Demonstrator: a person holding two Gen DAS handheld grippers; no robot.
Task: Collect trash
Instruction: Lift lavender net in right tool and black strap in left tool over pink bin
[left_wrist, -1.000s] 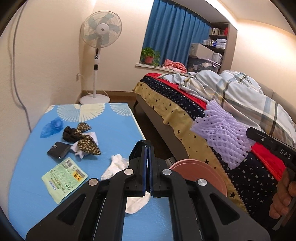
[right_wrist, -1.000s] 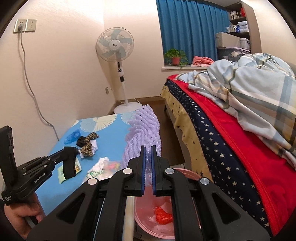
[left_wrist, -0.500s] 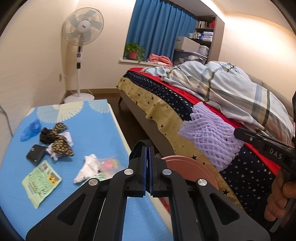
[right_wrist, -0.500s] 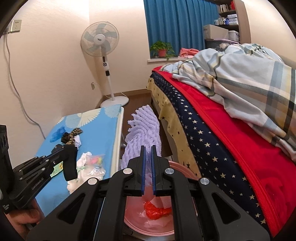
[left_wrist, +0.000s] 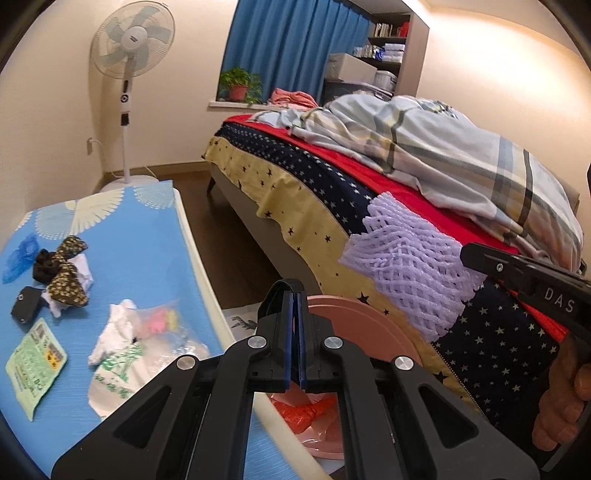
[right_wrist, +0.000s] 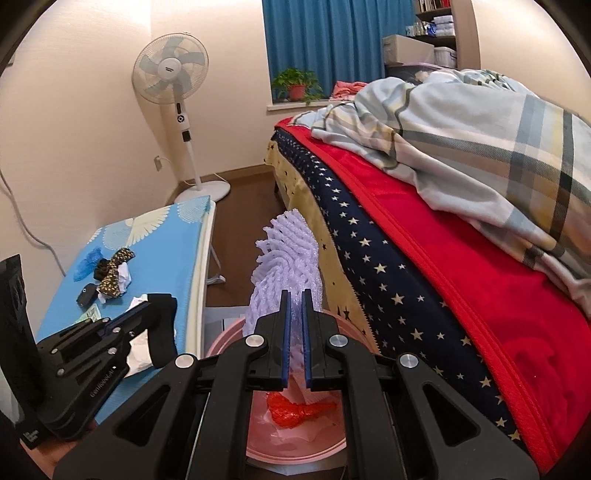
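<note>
A purple foam net (right_wrist: 286, 254) hangs upright over the pink bin (right_wrist: 295, 455), and my right gripper (right_wrist: 294, 295) is shut on its lower part. Orange-red plastic trash (right_wrist: 299, 406) lies inside the bin. In the left wrist view the net (left_wrist: 402, 266) hangs above the bin's rim (left_wrist: 369, 317), beside the bed. My left gripper (left_wrist: 294, 293) is shut with nothing in it, over the table edge next to the bin. On the blue table (left_wrist: 140, 236) lie a white tissue (left_wrist: 118, 328), a clear bag (left_wrist: 162, 325) and a green packet (left_wrist: 35, 362).
A black-and-gold fabric piece (left_wrist: 64, 273), a blue shoe cover (left_wrist: 16, 254) and a small black case (left_wrist: 26, 302) lie further left on the table. The bed (left_wrist: 332, 192) runs along the right. A standing fan (left_wrist: 131, 44) is at the far wall. Brown floor (left_wrist: 229, 236) separates table and bed.
My left gripper has moved right and down to the table edge by the bin. The right gripper has sunk with the net, which now hangs closer over the bin.
</note>
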